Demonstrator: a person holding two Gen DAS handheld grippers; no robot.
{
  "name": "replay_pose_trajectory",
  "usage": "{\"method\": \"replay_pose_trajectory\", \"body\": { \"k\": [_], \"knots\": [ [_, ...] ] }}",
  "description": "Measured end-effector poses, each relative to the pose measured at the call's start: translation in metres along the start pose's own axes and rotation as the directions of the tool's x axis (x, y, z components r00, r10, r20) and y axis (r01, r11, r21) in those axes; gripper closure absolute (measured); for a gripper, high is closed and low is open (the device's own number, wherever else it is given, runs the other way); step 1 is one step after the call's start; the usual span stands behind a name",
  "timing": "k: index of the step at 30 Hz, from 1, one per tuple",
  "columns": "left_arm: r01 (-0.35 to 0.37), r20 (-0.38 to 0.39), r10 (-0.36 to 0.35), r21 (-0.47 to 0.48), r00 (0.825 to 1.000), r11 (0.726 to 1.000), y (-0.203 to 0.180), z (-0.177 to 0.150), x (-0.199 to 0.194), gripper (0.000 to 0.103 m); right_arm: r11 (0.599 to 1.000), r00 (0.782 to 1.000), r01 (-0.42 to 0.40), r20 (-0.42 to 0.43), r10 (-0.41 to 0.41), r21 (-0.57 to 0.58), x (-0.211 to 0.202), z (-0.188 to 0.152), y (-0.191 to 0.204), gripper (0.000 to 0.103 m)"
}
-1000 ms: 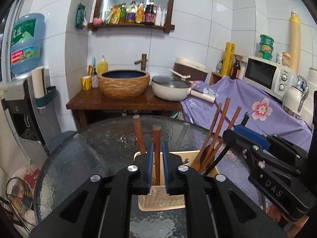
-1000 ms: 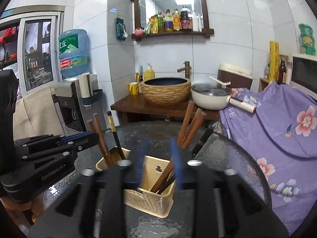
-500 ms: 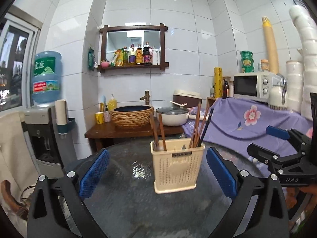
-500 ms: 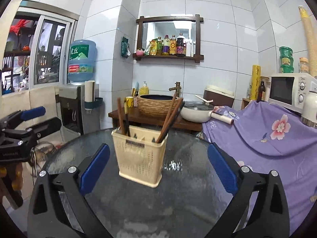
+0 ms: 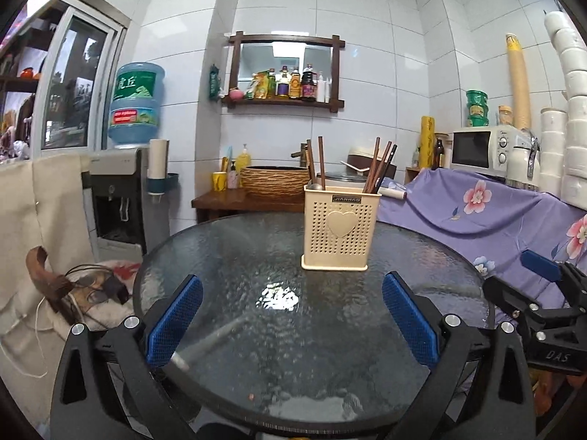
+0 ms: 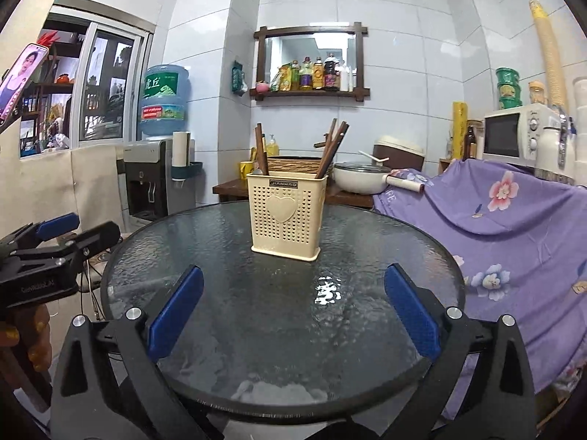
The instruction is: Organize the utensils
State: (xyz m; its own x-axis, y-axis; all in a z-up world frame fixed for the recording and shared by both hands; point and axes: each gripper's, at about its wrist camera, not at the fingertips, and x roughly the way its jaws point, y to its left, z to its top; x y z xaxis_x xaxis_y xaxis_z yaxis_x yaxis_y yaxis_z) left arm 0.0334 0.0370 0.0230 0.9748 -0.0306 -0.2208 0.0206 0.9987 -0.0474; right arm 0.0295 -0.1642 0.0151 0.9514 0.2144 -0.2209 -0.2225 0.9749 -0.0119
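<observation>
A cream perforated utensil holder (image 5: 339, 227) with a heart emblem stands upright on the glass surface (image 5: 256, 256), brown chopsticks (image 5: 379, 165) leaning inside it. It sits in centre frame, well beyond the left hand-held gripper (image 5: 291, 321) and right hand-held gripper (image 6: 293, 310), both spread wide and holding nothing.

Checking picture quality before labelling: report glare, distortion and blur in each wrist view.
Left wrist view: ceiling-light glare on the glass table before the utensil basket; fisheye bends the wall tiles; all sharp. Right wrist view: similar glare patch on the table, dark vignetted corners, basket crisp.
</observation>
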Motion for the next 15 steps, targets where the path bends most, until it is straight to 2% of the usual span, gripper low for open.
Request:
{"method": "replay_pose_trajectory", "body": {
  "k": [6,11,15],
  "knots": [
    [0.05,-0.017,-0.05,0.026,0.999,0.998,-0.009,-0.014,-0.016,0.007,0.999,1.0,0.02,0.016,-0.02,0.033,-0.031,-0.012,-0.002,0.006],
    [0.05,-0.049,-0.049,0.022,0.998,0.999,-0.007,-0.021,-0.018,0.007,0.999,1.0,0.029,-0.001,-0.029,0.041,-0.034,-0.017,-0.007,0.006],
    [0.039,-0.04,-0.038,0.023,0.998,0.999,-0.006,-0.02,-0.021,0.007,0.998,0.999,0.033,-0.006,-0.033,0.058,-0.032,-0.017,-0.012,0.006]
  ]
}}
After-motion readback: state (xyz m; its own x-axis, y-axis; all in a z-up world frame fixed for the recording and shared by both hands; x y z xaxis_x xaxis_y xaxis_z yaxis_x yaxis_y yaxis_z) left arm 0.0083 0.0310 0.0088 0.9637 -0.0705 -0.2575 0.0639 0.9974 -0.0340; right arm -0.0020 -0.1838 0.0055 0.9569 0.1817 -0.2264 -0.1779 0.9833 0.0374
